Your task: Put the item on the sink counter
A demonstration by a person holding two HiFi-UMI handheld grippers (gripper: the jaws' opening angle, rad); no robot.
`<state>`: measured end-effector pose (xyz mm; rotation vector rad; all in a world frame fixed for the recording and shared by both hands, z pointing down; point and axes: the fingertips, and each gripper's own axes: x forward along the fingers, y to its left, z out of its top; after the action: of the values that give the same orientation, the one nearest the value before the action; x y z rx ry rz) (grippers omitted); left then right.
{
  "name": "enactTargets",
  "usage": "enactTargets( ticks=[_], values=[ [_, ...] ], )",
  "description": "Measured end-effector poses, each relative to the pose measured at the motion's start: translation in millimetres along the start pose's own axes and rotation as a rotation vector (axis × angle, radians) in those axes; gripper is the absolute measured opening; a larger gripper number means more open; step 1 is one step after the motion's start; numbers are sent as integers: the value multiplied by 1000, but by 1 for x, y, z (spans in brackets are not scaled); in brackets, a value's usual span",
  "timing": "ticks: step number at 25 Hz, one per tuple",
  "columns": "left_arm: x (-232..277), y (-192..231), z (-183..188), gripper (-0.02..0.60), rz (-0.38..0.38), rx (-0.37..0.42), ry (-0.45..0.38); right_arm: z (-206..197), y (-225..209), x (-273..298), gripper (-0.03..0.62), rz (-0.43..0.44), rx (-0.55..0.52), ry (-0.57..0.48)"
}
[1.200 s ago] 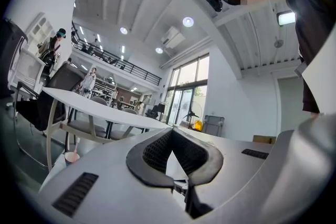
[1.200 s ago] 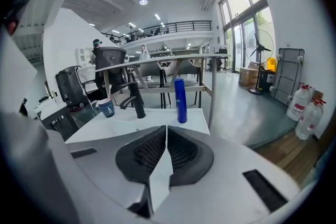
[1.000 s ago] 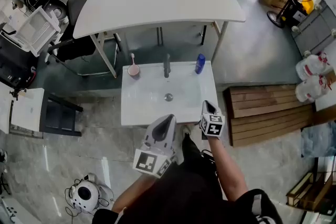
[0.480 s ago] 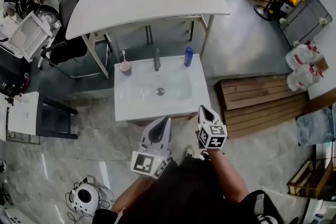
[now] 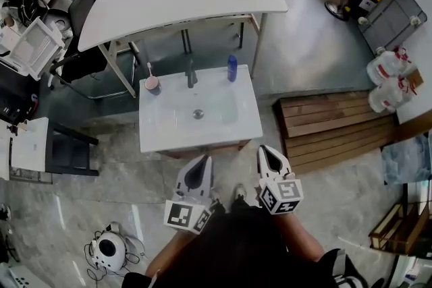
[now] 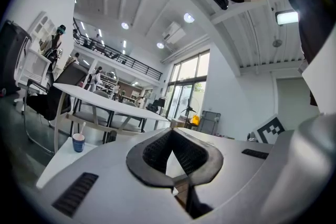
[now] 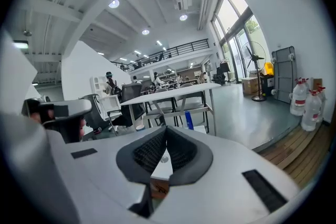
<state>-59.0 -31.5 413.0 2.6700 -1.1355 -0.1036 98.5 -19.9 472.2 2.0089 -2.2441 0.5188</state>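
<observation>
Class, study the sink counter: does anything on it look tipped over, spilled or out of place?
Nothing stands out. The cup with a toothbrush in it stands upright at the back left corner of the sink counter. The blue bottle stands upright just right of the tap, and no spill shows.

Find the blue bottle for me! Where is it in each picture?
Head view: the blue bottle stands at the back right corner of the sink counter, above the middle.
Left gripper view: not in it.
Right gripper view: just right of centre, under the table.
Shared landmark: the long white table behind the sink, in all three views.
</observation>
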Motion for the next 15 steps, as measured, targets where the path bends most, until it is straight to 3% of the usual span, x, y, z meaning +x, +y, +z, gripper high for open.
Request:
enactTargets(
  ticks=[15],
  values=[
    [3, -18, -11, 15, 49, 17, -4, 9, -5, -32, 9, 57, 1, -58]
  ],
)
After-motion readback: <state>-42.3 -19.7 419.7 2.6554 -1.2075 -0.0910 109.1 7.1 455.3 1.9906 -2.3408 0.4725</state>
